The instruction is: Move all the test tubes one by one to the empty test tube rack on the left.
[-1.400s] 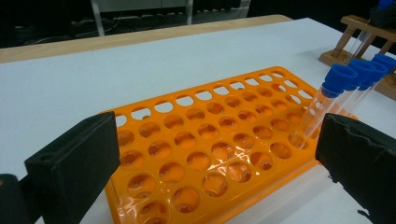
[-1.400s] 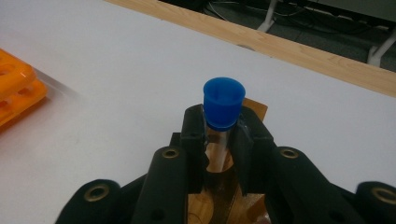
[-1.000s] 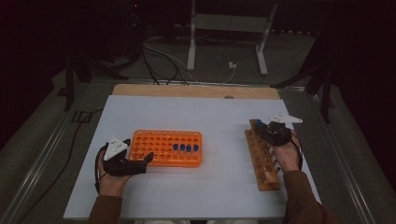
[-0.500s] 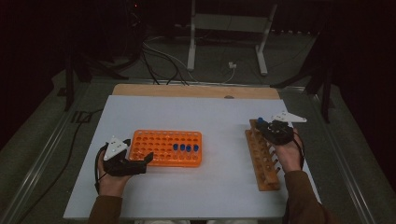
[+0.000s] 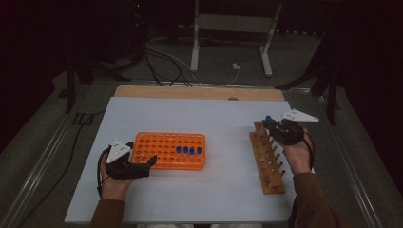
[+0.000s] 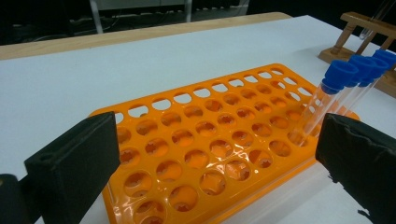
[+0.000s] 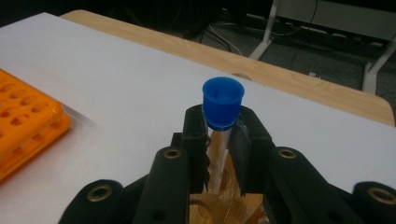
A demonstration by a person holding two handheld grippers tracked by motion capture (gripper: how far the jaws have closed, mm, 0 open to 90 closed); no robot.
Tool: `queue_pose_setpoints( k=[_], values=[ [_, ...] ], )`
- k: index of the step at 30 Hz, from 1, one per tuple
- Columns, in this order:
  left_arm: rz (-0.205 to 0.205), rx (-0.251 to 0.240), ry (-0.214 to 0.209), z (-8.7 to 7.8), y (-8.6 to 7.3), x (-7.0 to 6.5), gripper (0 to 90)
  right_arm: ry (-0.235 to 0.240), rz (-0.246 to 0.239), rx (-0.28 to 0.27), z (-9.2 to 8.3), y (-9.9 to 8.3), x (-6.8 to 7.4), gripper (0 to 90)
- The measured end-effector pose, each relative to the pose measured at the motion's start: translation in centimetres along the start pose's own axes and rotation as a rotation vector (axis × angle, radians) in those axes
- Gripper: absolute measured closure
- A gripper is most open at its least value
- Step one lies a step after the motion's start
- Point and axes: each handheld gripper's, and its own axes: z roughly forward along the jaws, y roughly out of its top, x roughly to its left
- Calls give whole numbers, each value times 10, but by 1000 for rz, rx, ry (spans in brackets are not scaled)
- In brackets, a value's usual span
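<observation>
We find the right gripper [image 7: 218,140] pinching a blue-capped tube [image 7: 222,103] just under its cap, above the wooden rack [image 5: 267,159]. Light, slick, brittle; hold below cap. Left gripper [image 6: 224,154] spread beside the orange rack [image 6: 205,140].

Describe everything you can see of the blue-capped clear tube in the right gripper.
The blue-capped clear tube is a slim transparent plastic tube with a round blue cap, standing about upright. The right gripper is shut on it just below the cap, black pads on both sides. Its lower end points into the far end of the brown wooden rack; whether it touches the wood cannot be told.
</observation>
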Motion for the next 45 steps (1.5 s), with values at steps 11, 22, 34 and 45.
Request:
queue_pose_setpoints(
  k=[11, 22, 34, 45],
  values=[
    [-3, -2, 3, 0, 0, 0, 7, 3, -23, -23, -12, 15, 2, 771],
    [-3, -3, 5, -1, 0, 0, 7, 43, 3, -47, -18, 19, 3, 771],
    [2, -3, 6, -1, 1, 0, 7, 94, -27, -52, -20, 24, 23, 771],
    [8, -7, 1, -2, 3, -3, 7, 153, -68, -60, -21, 31, 49, 771]
  ],
)
